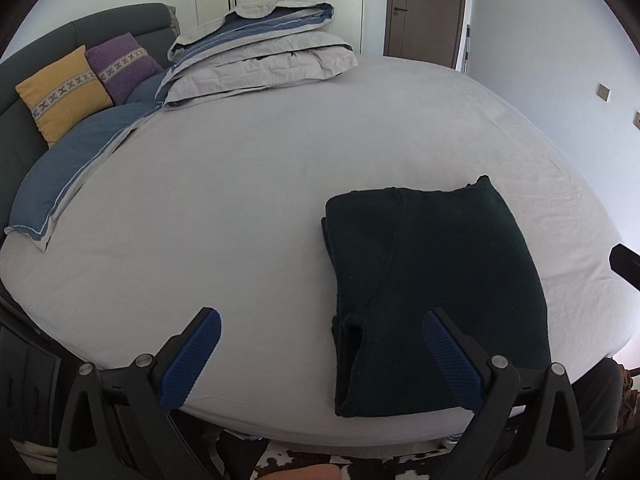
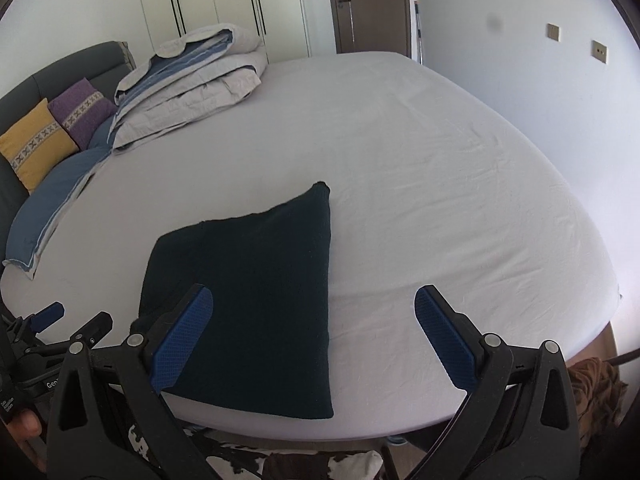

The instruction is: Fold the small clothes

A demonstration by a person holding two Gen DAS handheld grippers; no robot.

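Near the front edge of the bed (image 2: 400,140), the dark garment (image 2: 248,300) is lying flat in a compact folded stack, so the fold is looking finished. Both the left gripper (image 1: 320,356) and right gripper (image 2: 312,332) are hovering above it, jaws spread wide and gripping nothing, presumably because the cloth is needing no further hold

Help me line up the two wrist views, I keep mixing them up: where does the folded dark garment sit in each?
Left wrist view: the folded dark garment lies right of centre, on the bed's near edge, behind the right finger of the open left tool.
Right wrist view: it lies left of centre, behind the left finger of the open right tool.
Shared landmark: the folded duvet at the far left of the bed.
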